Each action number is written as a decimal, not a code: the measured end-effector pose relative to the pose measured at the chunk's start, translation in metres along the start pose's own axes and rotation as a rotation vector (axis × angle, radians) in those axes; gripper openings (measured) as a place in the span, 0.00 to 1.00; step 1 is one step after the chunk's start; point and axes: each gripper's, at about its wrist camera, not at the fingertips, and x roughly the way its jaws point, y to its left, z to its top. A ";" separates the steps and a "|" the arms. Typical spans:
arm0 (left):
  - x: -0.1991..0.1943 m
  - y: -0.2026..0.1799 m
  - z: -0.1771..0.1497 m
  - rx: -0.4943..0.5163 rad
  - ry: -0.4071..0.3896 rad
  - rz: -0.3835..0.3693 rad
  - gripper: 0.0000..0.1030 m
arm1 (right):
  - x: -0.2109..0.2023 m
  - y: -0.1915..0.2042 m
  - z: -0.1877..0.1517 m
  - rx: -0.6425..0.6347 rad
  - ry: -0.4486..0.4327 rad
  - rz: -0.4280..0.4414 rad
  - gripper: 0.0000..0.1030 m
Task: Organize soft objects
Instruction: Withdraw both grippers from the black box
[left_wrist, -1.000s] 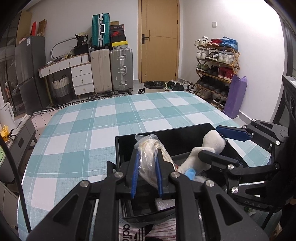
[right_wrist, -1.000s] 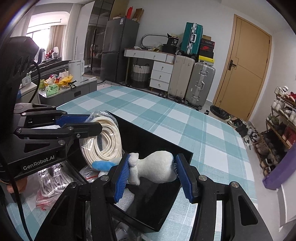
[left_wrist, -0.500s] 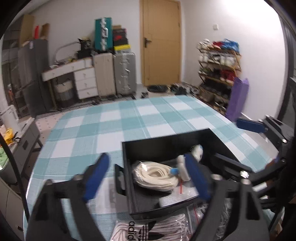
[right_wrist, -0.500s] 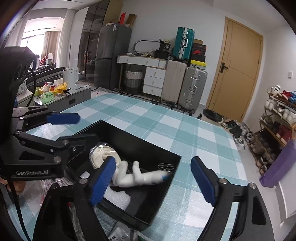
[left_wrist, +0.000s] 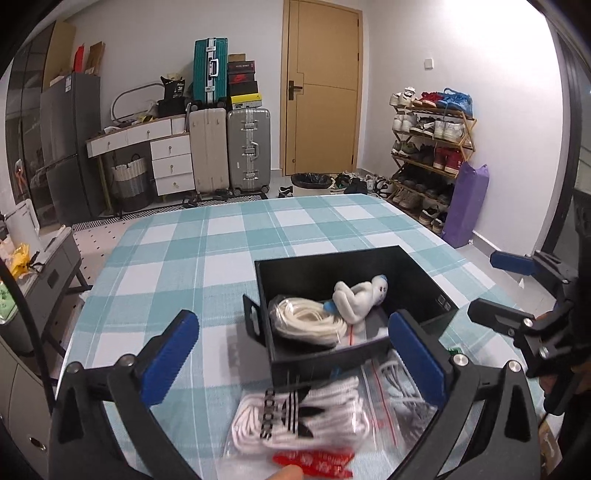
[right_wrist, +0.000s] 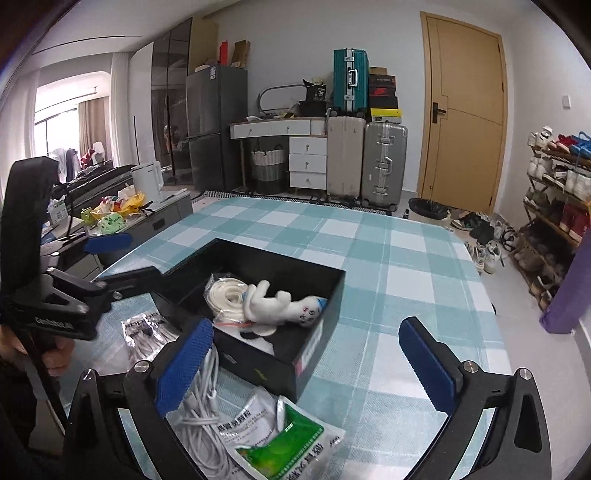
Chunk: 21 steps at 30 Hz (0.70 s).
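Note:
A black box (left_wrist: 325, 266) stands on the checked table and holds a bagged coil of white rope (left_wrist: 306, 321) and a white plush toy (left_wrist: 358, 299). My left gripper (left_wrist: 291, 325) hovers just before the box's near wall. Its jaws are opening wide with nothing between them. Under it lies a bag of white socks (left_wrist: 295, 413). In the right wrist view the box (right_wrist: 258, 254) holds the same rope (right_wrist: 225, 295) and toy (right_wrist: 277, 306). My right gripper (right_wrist: 304, 328) sits over the box's near corner, jaws opening, holding nothing.
A bag of white cable (right_wrist: 199, 413) and a green and white packet (right_wrist: 280, 435) lie under my right gripper. Another sock bag (right_wrist: 147, 332) is left of the box. A person's fingertip (left_wrist: 288, 472) shows at the bottom. The teal checked cloth (left_wrist: 221, 258) stretches beyond the box.
The left gripper has let go of the bagged rope and the right has let go of the plush toy; both now lie in the box. Both grippers opened wide and drew back and up.

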 end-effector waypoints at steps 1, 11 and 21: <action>-0.002 0.001 -0.004 -0.003 0.003 0.001 1.00 | -0.002 -0.003 -0.003 0.013 0.005 0.002 0.99; -0.012 0.010 -0.032 -0.028 0.053 0.014 1.00 | -0.008 -0.019 -0.021 0.041 0.059 0.008 0.99; -0.007 0.005 -0.055 -0.034 0.094 -0.011 1.00 | 0.005 -0.016 -0.035 0.008 0.148 0.008 0.99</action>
